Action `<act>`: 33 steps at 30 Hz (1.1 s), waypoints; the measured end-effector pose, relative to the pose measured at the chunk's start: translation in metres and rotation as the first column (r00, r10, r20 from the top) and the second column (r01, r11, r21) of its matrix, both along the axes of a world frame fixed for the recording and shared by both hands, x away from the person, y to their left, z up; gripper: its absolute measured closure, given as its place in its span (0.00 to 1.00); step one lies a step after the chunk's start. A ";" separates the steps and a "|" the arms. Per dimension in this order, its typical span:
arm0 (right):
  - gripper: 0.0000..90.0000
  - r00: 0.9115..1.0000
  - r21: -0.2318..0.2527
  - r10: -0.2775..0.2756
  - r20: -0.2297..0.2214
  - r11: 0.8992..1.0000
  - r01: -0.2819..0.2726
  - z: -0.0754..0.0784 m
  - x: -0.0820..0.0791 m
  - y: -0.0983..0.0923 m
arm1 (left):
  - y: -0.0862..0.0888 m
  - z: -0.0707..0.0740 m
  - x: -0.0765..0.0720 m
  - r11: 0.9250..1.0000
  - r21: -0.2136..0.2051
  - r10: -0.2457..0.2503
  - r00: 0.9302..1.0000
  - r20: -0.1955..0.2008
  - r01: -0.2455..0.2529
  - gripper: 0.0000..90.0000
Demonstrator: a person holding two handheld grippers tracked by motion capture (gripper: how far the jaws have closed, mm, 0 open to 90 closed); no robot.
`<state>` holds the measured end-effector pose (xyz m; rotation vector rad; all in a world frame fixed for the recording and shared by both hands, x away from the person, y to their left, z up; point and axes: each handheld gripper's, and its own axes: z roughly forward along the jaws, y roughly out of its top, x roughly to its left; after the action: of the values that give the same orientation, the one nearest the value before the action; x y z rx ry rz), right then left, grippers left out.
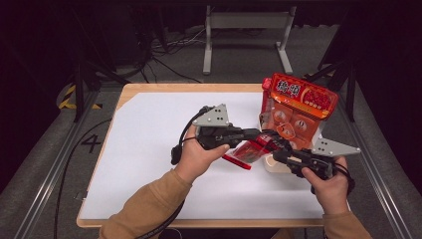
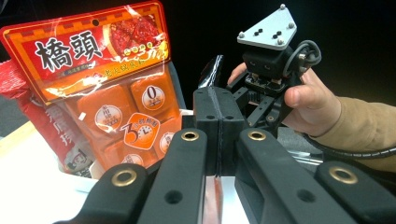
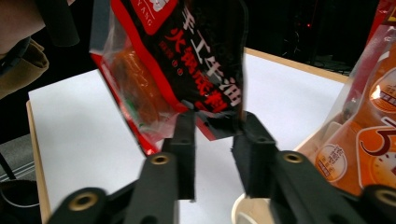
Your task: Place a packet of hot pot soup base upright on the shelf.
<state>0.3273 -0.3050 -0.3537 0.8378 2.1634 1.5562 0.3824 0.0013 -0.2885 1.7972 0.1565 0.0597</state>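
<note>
Tan sleeves, black tongs with grey plates

Both forearms wear tan long sleeves [image 1: 149,199]. The left tongs [image 1: 254,133] and right tongs [image 1: 278,149] are matte black with brass-ringed pivot holes; each carries a grey three-cornered plate [image 1: 213,117] studded with screws and trails a black cable [image 1: 181,139].

Two forearms in tan sleeves enter from the bottom of the high view, angled toward the centre. The left hand [image 1: 196,157] grips the left gripper [image 1: 259,134] just left of centre, pointing right, with its grey plate on top. In the left gripper view its jaws are pressed tight together. The right hand [image 1: 326,186] at lower right holds the right gripper [image 1: 272,144], pointing up and left. In the right gripper view its jaws stand apart.
</note>
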 end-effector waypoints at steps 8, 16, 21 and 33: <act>0.98 0.996 -0.022 -0.053 0.070 0.998 0.054 0.009 -0.006 -0.007 | -0.002 -0.002 0.001 1.000 -0.006 -0.004 1.000 0.006 0.004 1.00; 1.00 0.983 -0.048 -0.108 0.146 0.992 0.116 0.023 -0.009 -0.013 | -0.007 -0.005 0.007 1.000 -0.009 0.007 1.000 0.017 -0.007 1.00; 1.00 0.978 -0.038 -0.130 0.161 0.990 0.137 0.027 -0.008 -0.018 | -0.012 -0.007 0.014 1.000 0.001 0.011 1.000 0.021 -0.011 1.00; 1.00 0.957 -0.078 -0.185 0.223 0.975 0.207 0.033 -0.006 -0.024 | -0.026 -0.011 0.022 0.999 0.030 0.031 0.998 0.058 -0.033 1.00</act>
<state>0.3215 -0.3290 -0.3206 0.7868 1.9251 1.3605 0.4044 -0.0245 -0.2990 1.8222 0.1437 0.1372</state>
